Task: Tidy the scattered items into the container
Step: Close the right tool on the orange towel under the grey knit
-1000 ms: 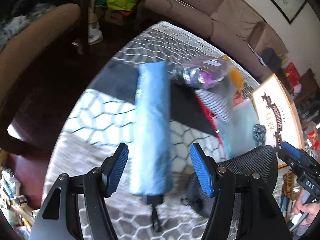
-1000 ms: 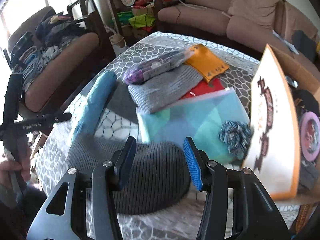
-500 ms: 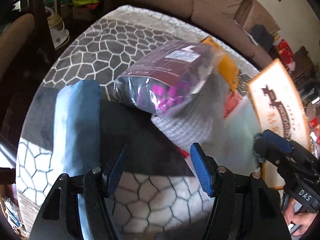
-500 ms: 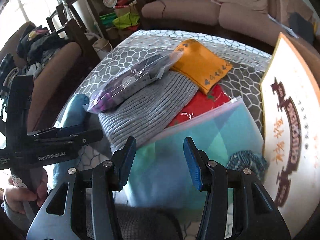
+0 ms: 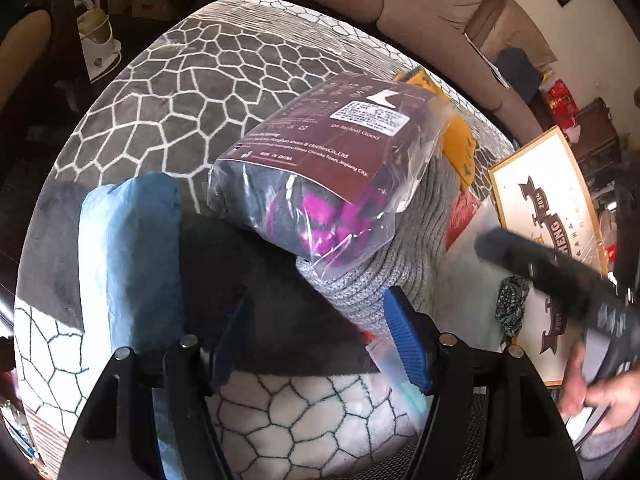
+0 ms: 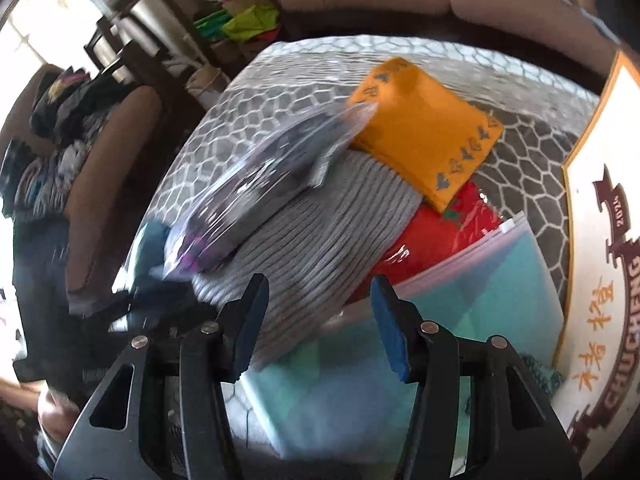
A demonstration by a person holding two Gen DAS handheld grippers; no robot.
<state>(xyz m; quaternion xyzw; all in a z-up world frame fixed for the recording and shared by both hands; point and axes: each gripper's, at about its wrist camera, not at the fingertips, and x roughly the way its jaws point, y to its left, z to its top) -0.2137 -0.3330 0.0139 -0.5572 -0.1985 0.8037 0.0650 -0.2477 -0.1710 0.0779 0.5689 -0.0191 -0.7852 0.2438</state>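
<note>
Over the tabletop (image 5: 192,92) my left tool (image 5: 316,336) has slid from the blue umbrella (image 5: 132,256) to the sock bag (image 5: 320,184), spread wide and pinching nothing, so nothing is packed yet.

Brown sofa (image 5: 400,4) behind the honeycomb-patterned cover (image 5: 192,92), wooden chair (image 6: 120,64) and cluttered boxes (image 6: 240,20) alongside

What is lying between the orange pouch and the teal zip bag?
A red packet lies between the orange pouch and the teal zip bag, partly tucked under both. The right wrist view shows this.
</note>
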